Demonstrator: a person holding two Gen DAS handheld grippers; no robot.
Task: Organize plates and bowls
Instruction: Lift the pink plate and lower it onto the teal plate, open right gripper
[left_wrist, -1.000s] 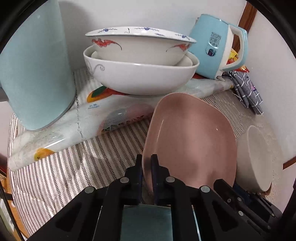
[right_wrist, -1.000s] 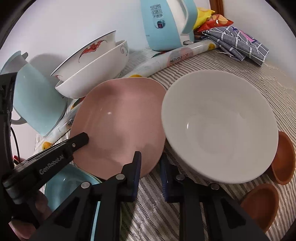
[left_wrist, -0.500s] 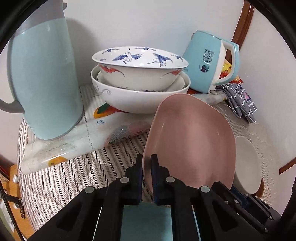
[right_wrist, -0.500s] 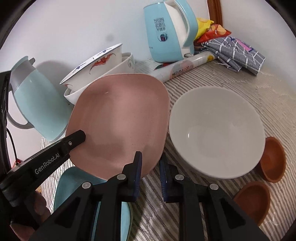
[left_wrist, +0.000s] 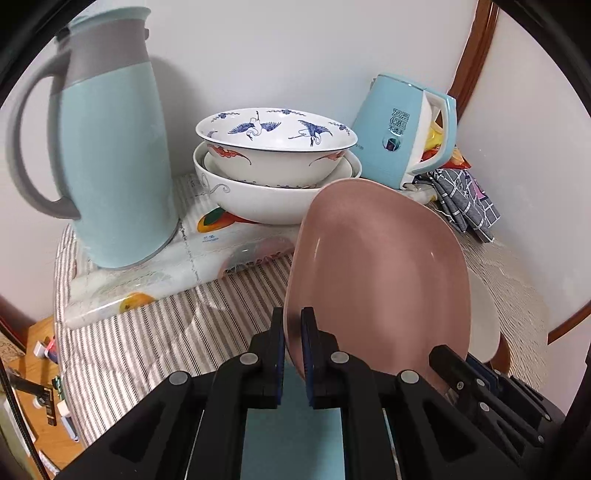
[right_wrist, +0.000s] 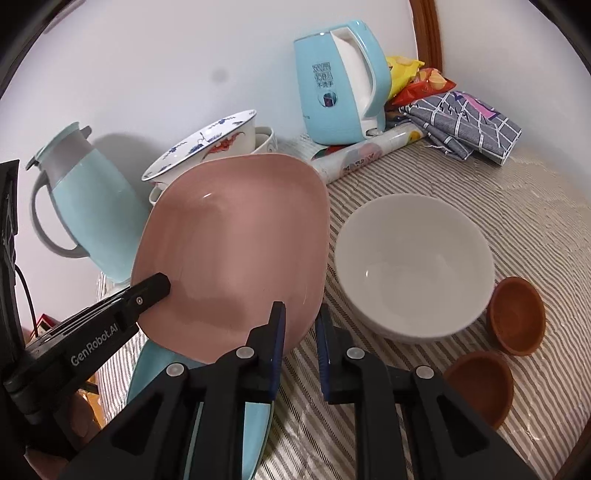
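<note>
- The left gripper (left_wrist: 292, 330) clamps the near rim of a pink plate (left_wrist: 376, 280), which is held tilted up above the striped desk (left_wrist: 147, 332).
- Seen from the right wrist camera, the pink plate (right_wrist: 236, 251) sits over a light-blue plate (right_wrist: 255, 417) below it; the left gripper's black body, printed "GenRobot.AI", reaches the pink plate's left edge.
- The right gripper (right_wrist: 300, 332) has its jaws parted around the pink plate's lower right rim; whether the pads touch it cannot be told.
- Just right of the pink plate stands a white bowl (right_wrist: 413, 266), with two brown saucers (right_wrist: 517, 314) beyond it, near the desk's edge.
- Behind the pink plate, a crane-painted bowl (left_wrist: 275, 142) nests in a larger white bowl (left_wrist: 258, 199).
- Left of the pink plate rises a pale-blue thermos jug (left_wrist: 107, 155); to the right behind it is a blue electric kettle (left_wrist: 399, 144) bearing Chinese characters too small to read.
- A rolled fruit-print sheet (left_wrist: 166, 269), its small label unreadable, lies behind the pink plate; a folded grey checked cloth (right_wrist: 465, 125) and snack packets (right_wrist: 417, 79) lie by the kettle.
</note>
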